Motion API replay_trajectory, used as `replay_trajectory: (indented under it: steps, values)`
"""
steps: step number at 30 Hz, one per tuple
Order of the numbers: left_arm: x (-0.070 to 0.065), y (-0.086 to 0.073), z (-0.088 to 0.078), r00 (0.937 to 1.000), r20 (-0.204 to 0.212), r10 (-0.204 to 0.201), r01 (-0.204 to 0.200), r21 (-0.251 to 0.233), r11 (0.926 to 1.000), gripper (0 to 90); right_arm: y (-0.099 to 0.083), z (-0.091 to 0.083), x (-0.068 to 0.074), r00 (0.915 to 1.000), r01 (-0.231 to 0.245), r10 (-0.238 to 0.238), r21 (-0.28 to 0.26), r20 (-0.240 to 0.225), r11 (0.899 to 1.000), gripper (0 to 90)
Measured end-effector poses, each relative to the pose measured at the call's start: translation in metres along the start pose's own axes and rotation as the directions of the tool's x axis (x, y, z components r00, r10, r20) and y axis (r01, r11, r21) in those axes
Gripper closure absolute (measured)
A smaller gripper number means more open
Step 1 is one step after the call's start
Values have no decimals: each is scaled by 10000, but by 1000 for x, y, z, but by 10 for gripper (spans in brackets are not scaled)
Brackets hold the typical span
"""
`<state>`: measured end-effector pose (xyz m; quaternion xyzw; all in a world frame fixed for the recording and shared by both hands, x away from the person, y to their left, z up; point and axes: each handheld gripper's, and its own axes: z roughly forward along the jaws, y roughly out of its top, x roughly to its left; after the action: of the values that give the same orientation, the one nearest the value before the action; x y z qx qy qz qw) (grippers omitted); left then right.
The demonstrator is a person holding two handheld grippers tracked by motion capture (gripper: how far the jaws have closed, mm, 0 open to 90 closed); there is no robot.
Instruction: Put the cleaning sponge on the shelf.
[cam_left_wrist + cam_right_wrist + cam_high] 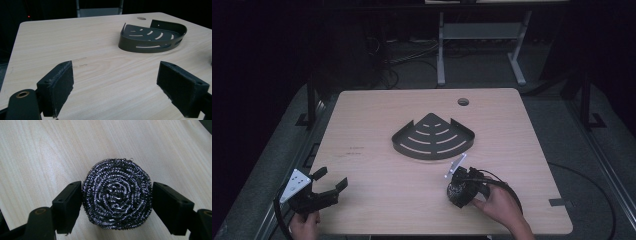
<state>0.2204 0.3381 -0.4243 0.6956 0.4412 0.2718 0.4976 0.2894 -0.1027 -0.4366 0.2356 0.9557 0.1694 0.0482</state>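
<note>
The right gripper point(117, 197), its jaws touching both sides of the steel scourer point(117, 195), sits just below the corner rack point(433, 136), while the left gripper point(330, 182) hangs wide open and empty, well apart.

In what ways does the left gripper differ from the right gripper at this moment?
The left gripper has its jaws wide apart with nothing between them; the right gripper has its jaws closed against the steel wool scourer. The left gripper points across the table towards the corner caddy; the right gripper looks down onto the wood. A hand holds each.
</note>
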Motion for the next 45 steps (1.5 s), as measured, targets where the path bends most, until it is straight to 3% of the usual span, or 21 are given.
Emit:
replay_trajectory:
  steps: [21, 36, 45]
  values:
    - [0, 1, 0, 10000, 6, 56, -56, 6, 10000, 132, 0, 0, 1, 9998, 161, -160, 95, -120, 9998, 328]
    - [-2, 0, 2, 10000, 77, 62, -63, 89, 9999, 132, 8, -22, -6, 9994, 277, -281, -200, -218, 9994, 330]
    - [-2, 1, 2, 9999, 78, 89, -90, 102, 9999, 132, 19, -26, -14, 9983, 375, -382, -172, -441, 9991, 330]
